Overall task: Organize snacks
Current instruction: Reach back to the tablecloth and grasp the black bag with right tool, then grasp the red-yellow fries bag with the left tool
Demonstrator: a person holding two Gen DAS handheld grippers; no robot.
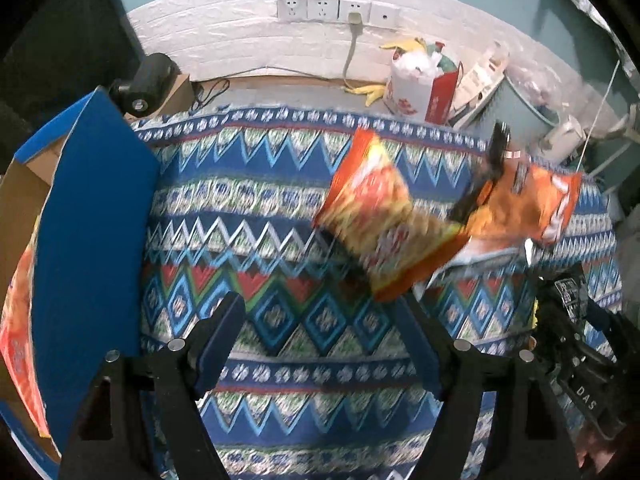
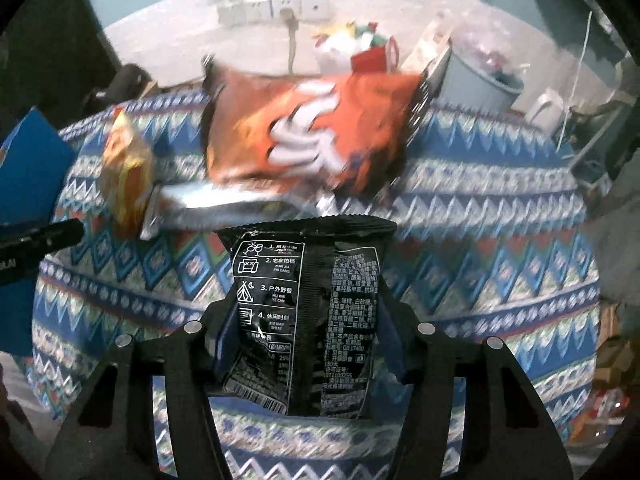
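Two orange snack bags are left on the patterned tablecloth (image 1: 280, 200): an orange-and-yellow bag (image 1: 380, 216) and, just beside it, a larger orange bag (image 2: 316, 128) with white lettering, with a flat silver packet (image 2: 216, 200) lying by them. A black snack bag (image 2: 308, 312) is grasped by the right gripper (image 2: 308, 320), its blue pads pressed in on the bag's lower half so that the printed back stands upright between them. Nothing is held by the left gripper (image 1: 320, 340), whose jaws stand apart over bare cloth. At the left edge a blue cardboard box (image 1: 92, 208) is seen, with an orange bag (image 1: 20, 320) already inside (apparently the collecting box). The step in hand is judged to be a pick just made. Next, the black bag would need to be carried across to the box and let go above its opening, while the orange-and-yellow bag is within the left gripper's reach.
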